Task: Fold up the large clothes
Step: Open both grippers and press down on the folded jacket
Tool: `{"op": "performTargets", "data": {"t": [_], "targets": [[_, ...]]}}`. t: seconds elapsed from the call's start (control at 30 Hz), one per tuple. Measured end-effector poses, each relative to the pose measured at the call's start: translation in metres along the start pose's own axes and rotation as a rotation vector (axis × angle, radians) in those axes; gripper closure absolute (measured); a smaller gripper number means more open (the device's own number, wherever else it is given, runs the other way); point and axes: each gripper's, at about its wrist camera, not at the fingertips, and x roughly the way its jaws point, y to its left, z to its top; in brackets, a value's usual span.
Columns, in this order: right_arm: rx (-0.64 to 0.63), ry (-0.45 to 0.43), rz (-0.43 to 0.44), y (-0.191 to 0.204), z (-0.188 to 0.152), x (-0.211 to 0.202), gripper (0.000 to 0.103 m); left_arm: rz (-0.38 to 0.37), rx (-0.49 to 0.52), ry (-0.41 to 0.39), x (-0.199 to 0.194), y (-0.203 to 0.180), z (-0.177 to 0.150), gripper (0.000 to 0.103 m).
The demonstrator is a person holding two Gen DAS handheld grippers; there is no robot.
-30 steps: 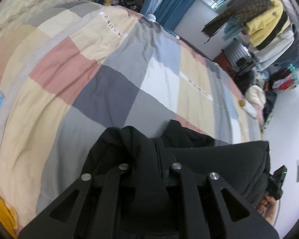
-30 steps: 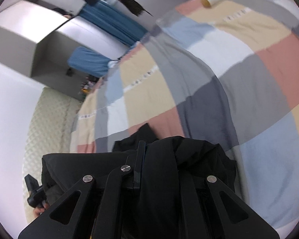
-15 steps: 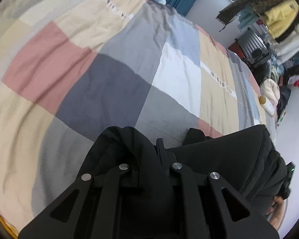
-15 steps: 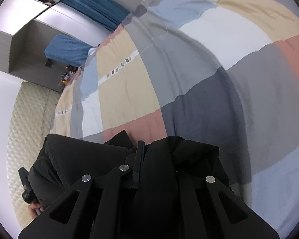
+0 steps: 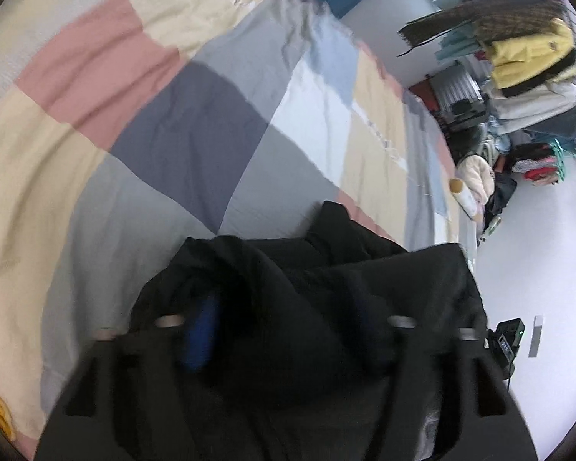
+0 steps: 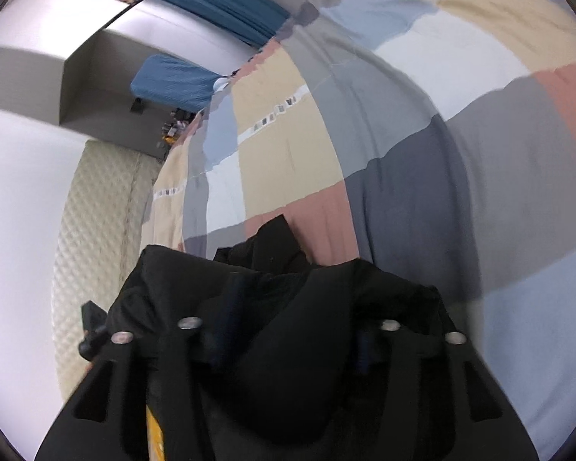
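Left wrist, black garment (image 5: pixel 326 292) on patchwork bedspread (image 5: pixel 180 123)

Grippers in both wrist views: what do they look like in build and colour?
Both are matte black plastic. The left gripper and the right gripper each have angular linkage arms with cut-out slots, round silver pivot pins and dark blue finger pads. A yellow patch shows low on the right one. No cables or sleeves visible.

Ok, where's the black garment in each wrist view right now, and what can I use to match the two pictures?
Left wrist: the black garment fills the lower centre, bunched between the left gripper fingers, whose jaws have just been opening.
Right wrist: it sits lower centre, between the right gripper fingers, also just opening.
Shared landmark: the dark grey quilt square beyond the garment.
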Motion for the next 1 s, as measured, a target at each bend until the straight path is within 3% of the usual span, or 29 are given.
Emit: {"op": "performTargets", "data": {"t": [0.1,0.13,0.2,0.3,0.43,0.53,0.73,0.83,1.0], "targets": [[-0.041,-0.048,-0.069,0.017,-0.009,-0.030,0.045,0.028,0.083,-0.119,-0.043,-0.020,-0.016,0.027],[-0.054,-0.073,-0.093,0.023,-0.010,-0.040,0.031,0.035,0.119,-0.159,-0.054,-0.028,-0.021,0.027],[-0.110,-0.149,-0.160,0.044,-0.014,-0.066,0.019,0.061,0.226,-0.257,-0.080,-0.051,-0.037,0.027],[-0.207,-0.219,-0.223,0.076,-0.025,-0.083,0.019,0.093,0.365,-0.385,-0.098,-0.085,-0.064,0.027],[-0.351,-0.282,-0.254,0.119,-0.058,-0.068,0.018,0.101,0.479,-0.458,-0.075,-0.120,-0.096,0.026],[-0.444,-0.286,-0.263,0.141,-0.090,-0.029,0.013,0.110,0.506,-0.446,-0.037,-0.129,-0.107,0.026],[-0.521,-0.250,-0.324,0.146,-0.129,0.071,0.011,0.233,0.597,-0.396,0.048,-0.138,-0.116,0.026],[-0.539,-0.244,-0.357,0.138,-0.136,0.108,0.011,0.276,0.598,-0.369,0.079,-0.131,-0.111,0.026],[-0.535,-0.306,-0.389,0.129,-0.123,0.133,0.004,0.296,0.596,-0.394,0.096,-0.129,-0.101,0.026]]}}
